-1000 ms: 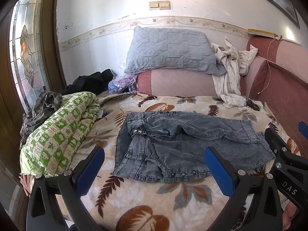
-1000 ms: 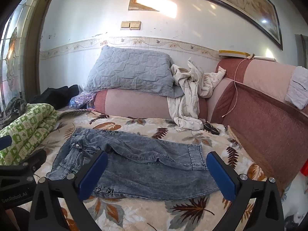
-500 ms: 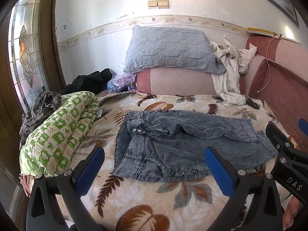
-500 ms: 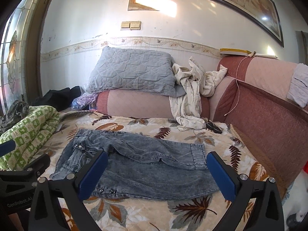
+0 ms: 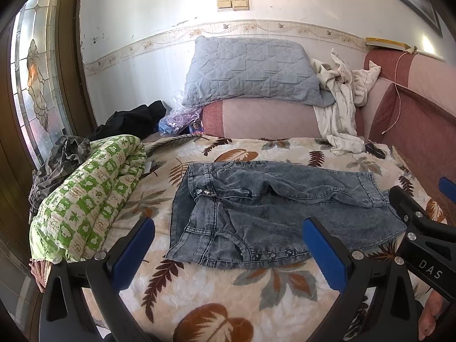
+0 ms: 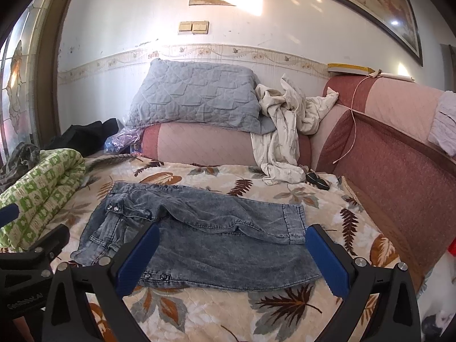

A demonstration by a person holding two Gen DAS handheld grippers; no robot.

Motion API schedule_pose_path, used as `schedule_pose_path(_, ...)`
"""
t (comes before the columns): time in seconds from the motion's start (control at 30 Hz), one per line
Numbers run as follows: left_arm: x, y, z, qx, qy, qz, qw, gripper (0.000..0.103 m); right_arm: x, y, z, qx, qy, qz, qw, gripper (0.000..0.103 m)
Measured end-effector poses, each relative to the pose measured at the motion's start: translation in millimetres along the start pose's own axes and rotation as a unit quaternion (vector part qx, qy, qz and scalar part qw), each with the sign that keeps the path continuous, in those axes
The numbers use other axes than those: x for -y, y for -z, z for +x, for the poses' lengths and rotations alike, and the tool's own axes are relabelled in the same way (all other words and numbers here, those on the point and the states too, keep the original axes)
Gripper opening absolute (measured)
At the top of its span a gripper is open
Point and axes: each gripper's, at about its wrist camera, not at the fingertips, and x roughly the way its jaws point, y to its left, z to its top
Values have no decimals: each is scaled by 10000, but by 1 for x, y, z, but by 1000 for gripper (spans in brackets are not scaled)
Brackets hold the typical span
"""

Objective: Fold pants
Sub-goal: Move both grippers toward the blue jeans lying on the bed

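Observation:
Grey-blue denim pants (image 5: 265, 211) lie flat on the leaf-print bedspread (image 5: 216, 293), waistband to the left, one leg laid over the other. They also show in the right wrist view (image 6: 211, 236). My left gripper (image 5: 228, 253) is open and empty, held above the near edge of the pants at the waist end. My right gripper (image 6: 232, 259) is open and empty, over the near edge toward the leg end. Neither touches the cloth.
A rolled green-and-white quilt (image 5: 85, 199) lies along the left of the bed. A grey pillow (image 5: 250, 71) rests on a pink bolster (image 5: 262, 116) at the back, with a white garment (image 5: 342, 102) beside it. A red padded headboard (image 6: 393, 176) runs along the right.
Both grippers have edged forward and slightly lower toward the pants. The pants have not moved.

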Motion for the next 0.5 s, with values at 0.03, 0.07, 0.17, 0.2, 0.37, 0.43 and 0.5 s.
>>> schedule_pose_path(0.03, 0, 0, 0, -5, 3, 0, 10000, 103, 0, 1, 1, -11, 2, 3, 10000, 103)
schedule_pose_path(0.07, 0, 0, 1, -7, 4, 1, 10000, 103, 0, 1, 2, -29, 11, 0, 10000, 103)
schedule_pose_path(0.17, 1, -1, 3, -22, 10, 19, 10000, 103, -1, 3, 6, -78, 16, -7, 10000, 103)
schedule_pose_path(0.2, 2, -1, 4, -25, 9, 25, 10000, 103, -1, 3, 8, -106, 16, -7, 9999, 103)
schedule_pose_path(0.37, 4, 1, 9, -46, 28, 49, 10000, 103, -1, 5, 14, -180, 16, -5, 9998, 103)
schedule_pose_path(0.43, 4, 2, 12, -70, 26, 50, 10000, 103, -1, 6, 16, -204, 16, -3, 9998, 103)
schedule_pose_path(0.5, 3, 3, 17, -101, -7, 58, 9999, 103, -1, 7, 20, -242, 13, -3, 9997, 103)
